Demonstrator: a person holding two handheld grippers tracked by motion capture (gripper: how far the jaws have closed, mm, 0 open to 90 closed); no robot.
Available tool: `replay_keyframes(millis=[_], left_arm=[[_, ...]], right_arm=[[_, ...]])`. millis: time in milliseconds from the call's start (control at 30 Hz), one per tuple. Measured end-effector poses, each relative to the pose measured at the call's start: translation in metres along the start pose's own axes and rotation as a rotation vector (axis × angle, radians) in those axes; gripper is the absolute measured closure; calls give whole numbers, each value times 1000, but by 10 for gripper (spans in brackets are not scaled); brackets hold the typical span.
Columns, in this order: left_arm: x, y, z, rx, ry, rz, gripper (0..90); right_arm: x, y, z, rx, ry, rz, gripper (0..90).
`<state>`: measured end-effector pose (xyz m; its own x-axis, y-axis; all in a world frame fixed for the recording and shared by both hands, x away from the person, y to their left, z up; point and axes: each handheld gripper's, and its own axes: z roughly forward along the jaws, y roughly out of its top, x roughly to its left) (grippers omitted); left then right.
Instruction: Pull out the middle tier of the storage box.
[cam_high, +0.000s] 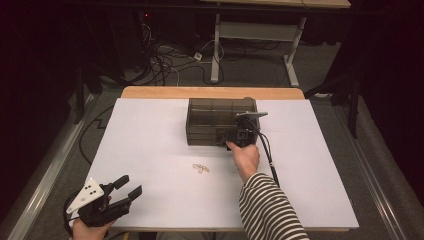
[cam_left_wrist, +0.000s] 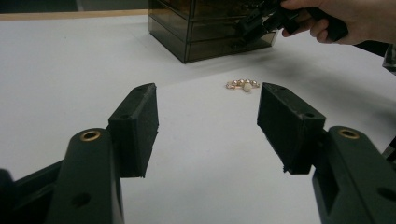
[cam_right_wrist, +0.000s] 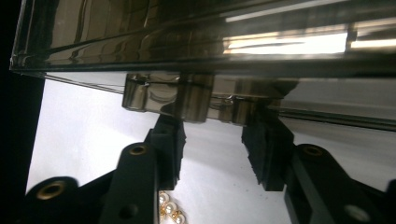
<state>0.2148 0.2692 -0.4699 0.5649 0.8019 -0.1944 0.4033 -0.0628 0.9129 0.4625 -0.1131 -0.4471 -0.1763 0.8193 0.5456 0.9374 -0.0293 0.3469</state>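
Black-and-white striped sleeve (cam_high: 270, 210), black jaws with brass rivets, white dotted triangular plate (cam_high: 86, 195)

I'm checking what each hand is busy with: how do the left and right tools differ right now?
The left tool sits at the table's near left corner with jaws wide and nothing between them; the right tool is up against the smoky drawer box, jaws around its drawer handle. The left points toward the pearl bracelet; the right points away from it. Both are black and hand-held.

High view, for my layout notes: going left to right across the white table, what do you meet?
Left gripper → small gold bead chain → right gripper at the front of the smoky drawer box.
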Motion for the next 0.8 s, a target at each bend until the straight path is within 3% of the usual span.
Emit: replay_keyframes(millis=[800], left_arm=[[0,0,0,-4,12,2,375]], right_arm=[[1,-4,-1,-7,-8,-34,622]])
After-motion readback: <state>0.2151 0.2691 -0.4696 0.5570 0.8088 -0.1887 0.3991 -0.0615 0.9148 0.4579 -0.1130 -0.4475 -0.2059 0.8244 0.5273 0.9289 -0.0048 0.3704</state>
